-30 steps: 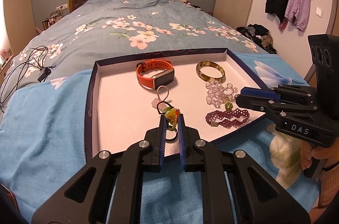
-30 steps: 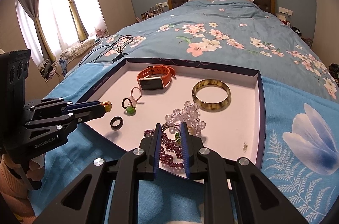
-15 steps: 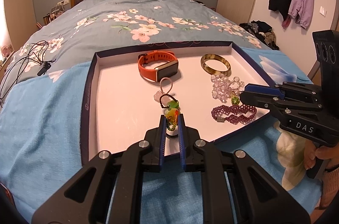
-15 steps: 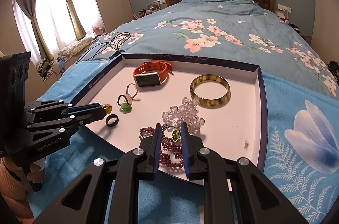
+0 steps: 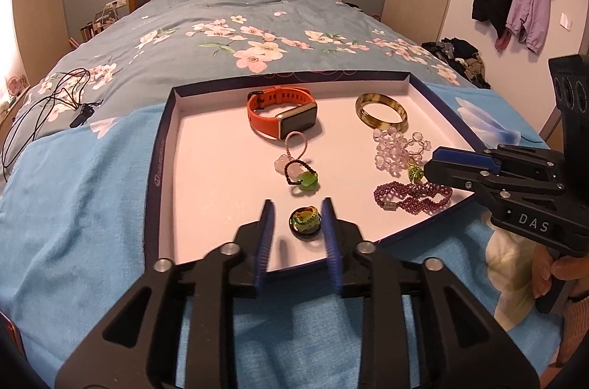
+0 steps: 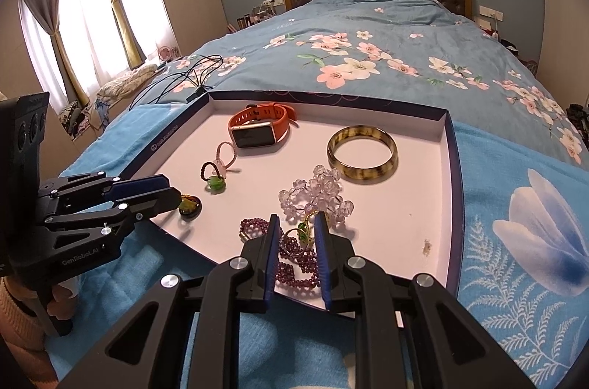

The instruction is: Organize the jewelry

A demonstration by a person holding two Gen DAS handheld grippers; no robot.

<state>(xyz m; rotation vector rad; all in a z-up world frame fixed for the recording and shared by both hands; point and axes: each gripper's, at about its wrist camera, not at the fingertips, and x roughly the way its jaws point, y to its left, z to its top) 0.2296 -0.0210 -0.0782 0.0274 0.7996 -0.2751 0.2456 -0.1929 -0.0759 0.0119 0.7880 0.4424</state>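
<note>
the left gripper (image 5: 296, 210) stands wide open, gripping nothing, its blue-padded fingers (image 5: 265, 223) on either side of a small black ring topped with a yellow-green ornament (image 5: 305, 221) without touching it. that ring lies on the white floor of the shallow navy-rimmed cardboard tray (image 5: 159, 164), near its front edge at 6 o'clock. the right gripper (image 6: 295, 230) is part open around a thin gold ring with a green stone (image 6: 299, 234); i cannot tell whether the pads grip it. under it lies a purple beaded bracelet (image 6: 294, 264), with a clear crystal bead bracelet (image 6: 316, 195) just beyond at 12 o'clock. an orange-strapped smartwatch (image 5: 281, 116) sits at 12 o'clock in the tray, a mottled amber bangle (image 5: 381, 112) at 2 o'clock, and a pink bead loop (image 5: 292, 148) touches a black cord ring with a green bead (image 5: 303, 177) near the middle.
</note>
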